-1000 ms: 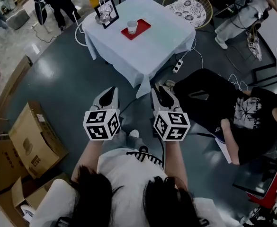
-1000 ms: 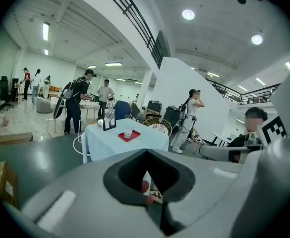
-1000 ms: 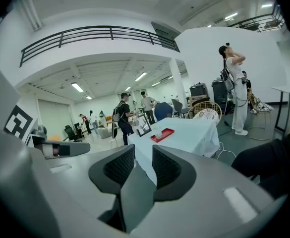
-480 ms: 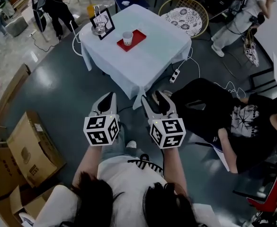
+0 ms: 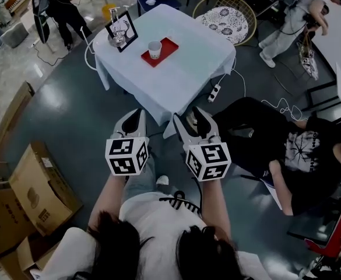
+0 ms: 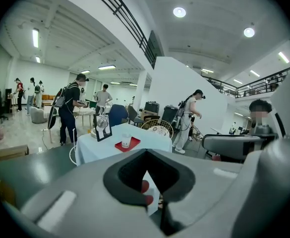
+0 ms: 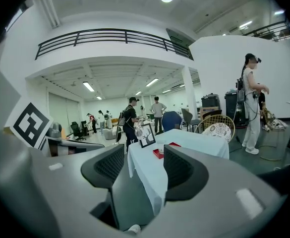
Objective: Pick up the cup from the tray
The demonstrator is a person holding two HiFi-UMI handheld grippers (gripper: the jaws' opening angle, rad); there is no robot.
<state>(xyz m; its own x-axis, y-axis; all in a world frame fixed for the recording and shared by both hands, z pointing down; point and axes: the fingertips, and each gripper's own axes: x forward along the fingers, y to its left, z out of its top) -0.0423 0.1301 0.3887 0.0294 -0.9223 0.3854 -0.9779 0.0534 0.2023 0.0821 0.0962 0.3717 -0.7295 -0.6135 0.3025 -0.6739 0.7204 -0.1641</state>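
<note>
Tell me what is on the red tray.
Only a white cup stands on the red tray. The tray beneath it is covered, and the cup's inside is too small to tell.

Grey left gripper (image 5: 137,114), right gripper (image 5: 190,118), black-and-white marker cubes (image 5: 127,155), white shirt (image 5: 148,213)

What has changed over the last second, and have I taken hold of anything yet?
The table with the red tray and the cup sits slightly lower and further left in the head view, so you seem to have stepped a little closer. Nothing was taken hold of or let go. Unchanged: the cup is upright on the tray, the left gripper has its fingers together, the right gripper has them apart, both short of the table.
</note>
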